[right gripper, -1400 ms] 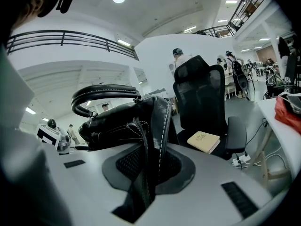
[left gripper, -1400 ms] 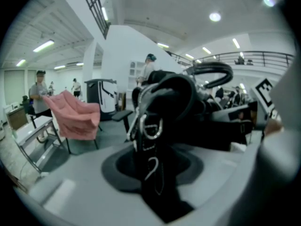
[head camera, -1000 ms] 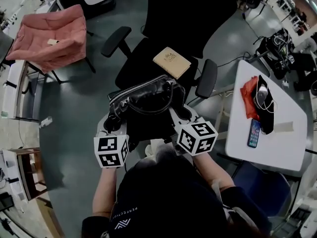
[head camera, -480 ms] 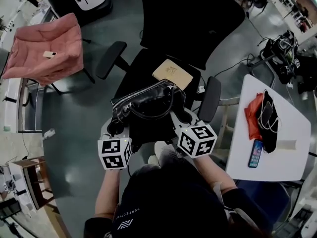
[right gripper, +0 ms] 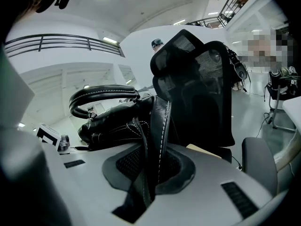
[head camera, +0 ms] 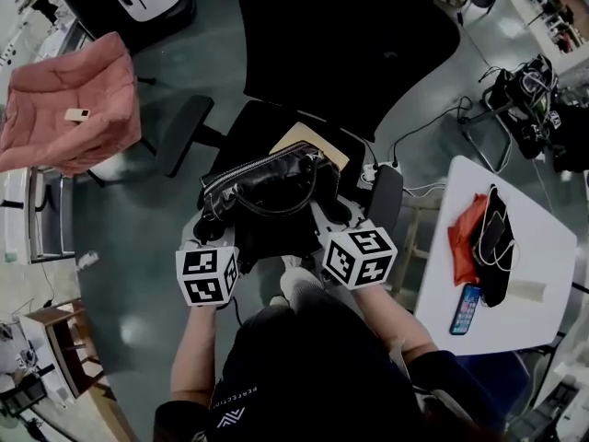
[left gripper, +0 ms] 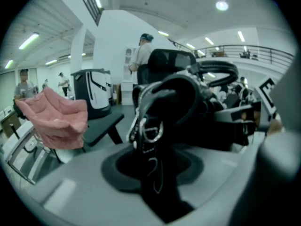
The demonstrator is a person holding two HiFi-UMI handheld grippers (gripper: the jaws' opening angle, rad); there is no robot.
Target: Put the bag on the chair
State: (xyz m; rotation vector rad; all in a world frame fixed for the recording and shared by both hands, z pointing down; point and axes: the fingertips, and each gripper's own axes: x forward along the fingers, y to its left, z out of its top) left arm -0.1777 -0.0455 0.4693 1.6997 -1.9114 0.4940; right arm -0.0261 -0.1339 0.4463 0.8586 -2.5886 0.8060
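Open workshop, grey floor (head camera: 138, 228), black mesh office chair (head camera: 340, 53) ahead of you. Black leather handbag (head camera: 267, 187) hangs between your 2 tools over seat front, apparently not yet set down. Left gripper (head camera: 210, 228) clamped on strap-ring end; right gripper (head camera: 333, 212) clamped on stitched leather tab.

Risk: tan flat notebook (head camera: 317, 145) on seat; bag landing on it may rock or slide. Uneven release tips bag.

Versus 1 second ago: bag closer, now overlapping notebook.

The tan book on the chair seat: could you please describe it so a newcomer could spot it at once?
Find the black office chair in the head view's middle. On its seat, just beyond the black handbag, lies a flat tan book, the only pale thing there.
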